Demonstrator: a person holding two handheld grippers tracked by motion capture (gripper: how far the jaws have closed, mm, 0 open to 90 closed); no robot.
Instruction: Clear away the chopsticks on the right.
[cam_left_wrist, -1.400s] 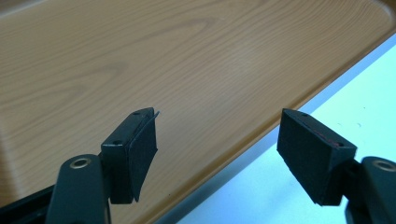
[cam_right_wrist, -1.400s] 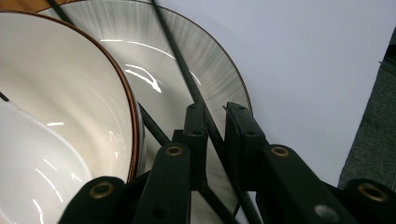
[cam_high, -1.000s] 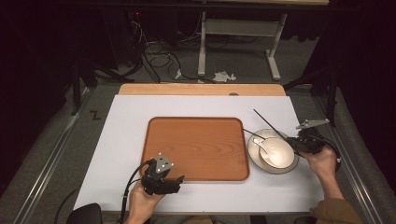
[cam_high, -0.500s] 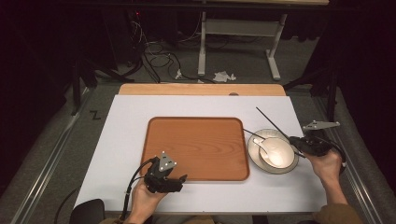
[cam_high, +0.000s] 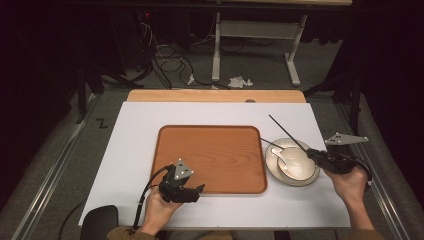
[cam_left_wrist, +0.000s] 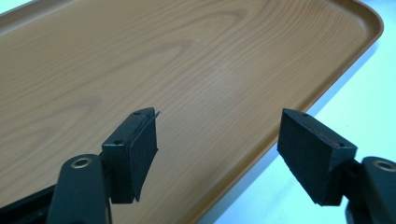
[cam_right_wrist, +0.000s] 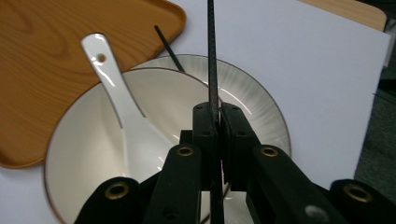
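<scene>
Your tabletop (cam_high: 140, 125) is a wide white sheet with a strip of bare wood along its far edge, and it lies open on the left and across the far half. The wooden tray (cam_high: 210, 150) sits in the middle, long sides running left to right; its right rim comes just beside the plate (cam_high: 272, 175), leaving only a narrow gap there. On the plate stands the white bowl (cam_high: 300, 165) with the white spoon (cam_high: 281, 156) lying in it, handle pointing toward the tray. Your left hand-held gripper (cam_high: 196, 192) hovers over the tray's near edge with its jaws wide apart and nothing between them; in the left gripper view the tray rim runs just past the right jaw, white sheet beyond it. Your right hand-held gripper (cam_high: 311, 152) is over the bowl's right side, jaws clamped shut on one black chopstick (cam_high: 285, 131), which slants up and away over the bare sheet. The second chopstick (cam_high: 269, 143) rests across the plate's far-left rim, its tip reaching toward the tray corner
</scene>
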